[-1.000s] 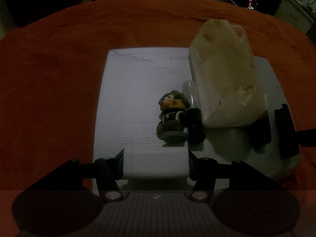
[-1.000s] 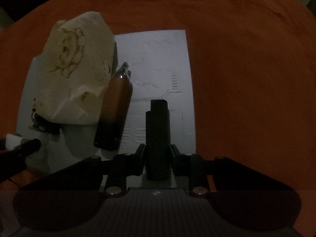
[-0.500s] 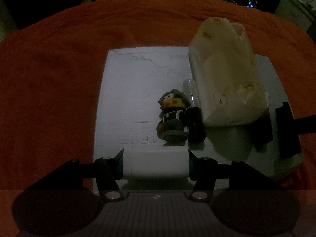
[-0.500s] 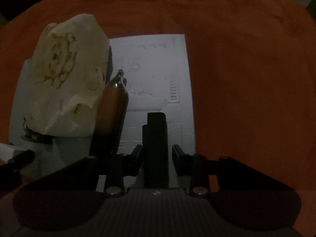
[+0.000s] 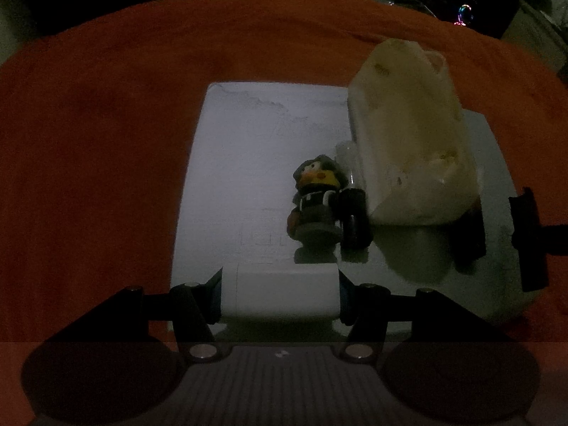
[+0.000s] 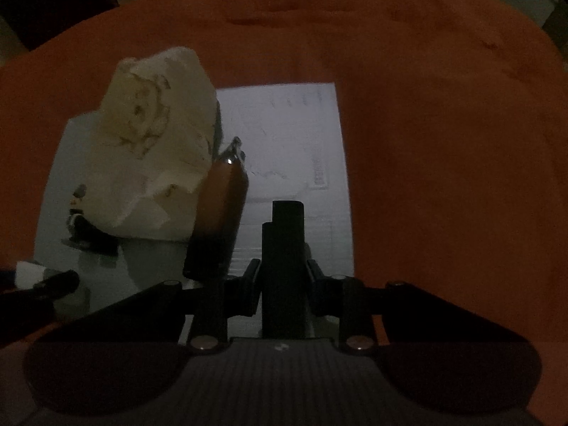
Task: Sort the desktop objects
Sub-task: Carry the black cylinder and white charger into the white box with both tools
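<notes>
In the left wrist view my left gripper (image 5: 280,285) is shut on a white rectangular block (image 5: 284,305), held over the near edge of a white flat board (image 5: 241,163). Just beyond stand a small toy figure (image 5: 316,198) and a clear tube with a black cap (image 5: 351,216), beside a cream bag (image 5: 408,135). In the right wrist view my right gripper (image 6: 283,277) is shut on an upright black block (image 6: 285,241) over the white board (image 6: 294,135). A brown bottle (image 6: 222,213) leans against the cream bag (image 6: 152,149) to its left.
An orange cloth (image 5: 106,142) covers the table all around the board. The scene is very dim. The left gripper's white block (image 6: 30,273) shows at the right view's lower left edge. The held black block (image 5: 529,238) shows at the left view's right side. Dark furniture stands beyond the table.
The board and bag have slid slightly lower in the right wrist view. The black block stays between the right fingers. The left view is almost unchanged.
</notes>
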The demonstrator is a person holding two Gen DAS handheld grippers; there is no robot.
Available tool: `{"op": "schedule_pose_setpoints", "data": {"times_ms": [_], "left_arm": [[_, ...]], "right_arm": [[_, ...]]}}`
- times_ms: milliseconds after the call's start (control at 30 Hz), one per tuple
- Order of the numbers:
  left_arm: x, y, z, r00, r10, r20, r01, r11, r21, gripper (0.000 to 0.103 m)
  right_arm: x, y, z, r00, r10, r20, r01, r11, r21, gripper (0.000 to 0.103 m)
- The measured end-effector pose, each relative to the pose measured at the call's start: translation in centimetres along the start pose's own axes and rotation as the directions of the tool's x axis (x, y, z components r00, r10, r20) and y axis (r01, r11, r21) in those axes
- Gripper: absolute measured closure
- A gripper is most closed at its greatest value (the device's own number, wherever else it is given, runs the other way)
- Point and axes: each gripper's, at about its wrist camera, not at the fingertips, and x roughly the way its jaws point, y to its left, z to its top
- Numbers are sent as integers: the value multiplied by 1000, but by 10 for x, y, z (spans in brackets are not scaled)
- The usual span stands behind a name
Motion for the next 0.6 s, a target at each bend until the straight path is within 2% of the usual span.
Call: {"op": "schedule_pose_setpoints", "data": {"times_ms": [367, 600], "left_arm": [[-42, 1, -1, 998, -40, 52, 40, 999, -3, 50], [-79, -4, -17, 994, -67, 90, 63, 997, 48, 50]], "right_arm": [[-37, 14, -12, 997, 66, 38, -66, 998, -2, 75], [-72, 22, -25, 991, 112, 70, -112, 994, -2, 75]]}}
